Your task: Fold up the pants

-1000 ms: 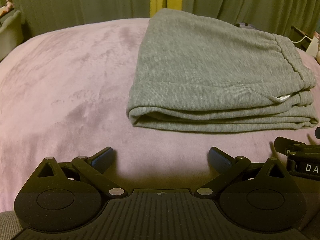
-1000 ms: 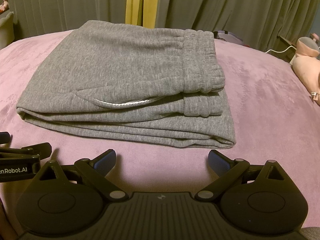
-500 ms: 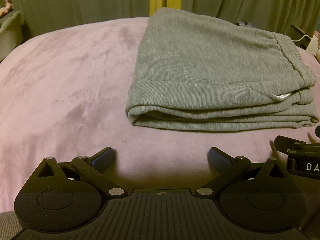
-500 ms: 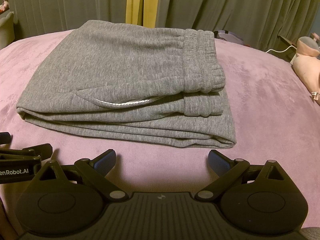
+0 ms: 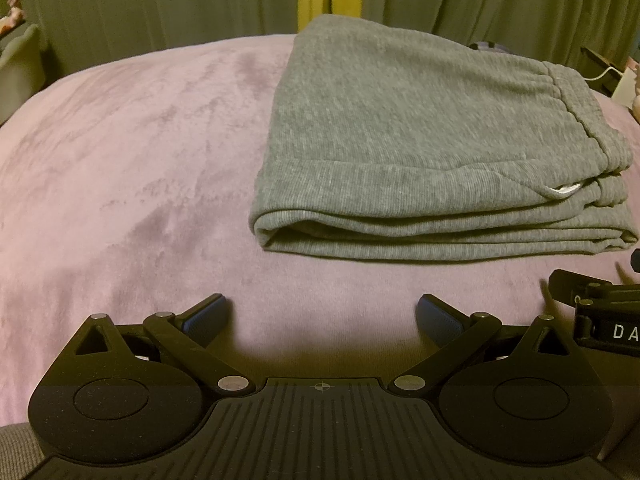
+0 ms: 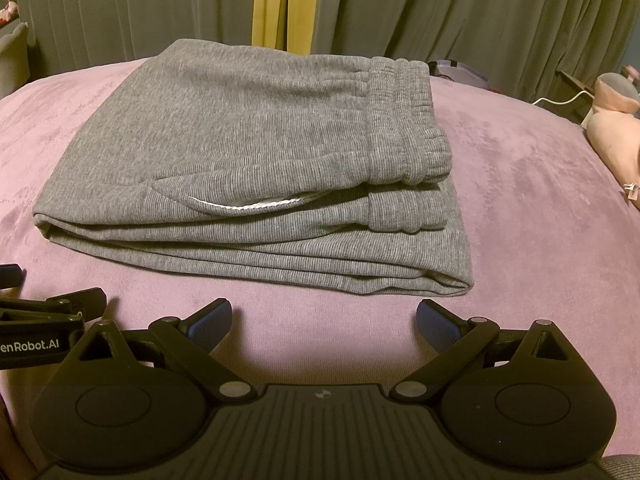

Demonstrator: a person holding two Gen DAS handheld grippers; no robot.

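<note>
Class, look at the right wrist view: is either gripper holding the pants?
No, the right gripper sits with jaws open, short of the folded pants on the bed.

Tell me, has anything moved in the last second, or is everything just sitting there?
Nothing visibly changed. The folded gray pants lie in the same spot on the purple blanket, and the left gripper and right gripper stay open, apart from the cloth, holding nothing.

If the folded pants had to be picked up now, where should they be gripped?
Grip the pants at the near stacked edge, coming in low from the front. The layers end there in one thin lip that open jaws can close over.
</note>
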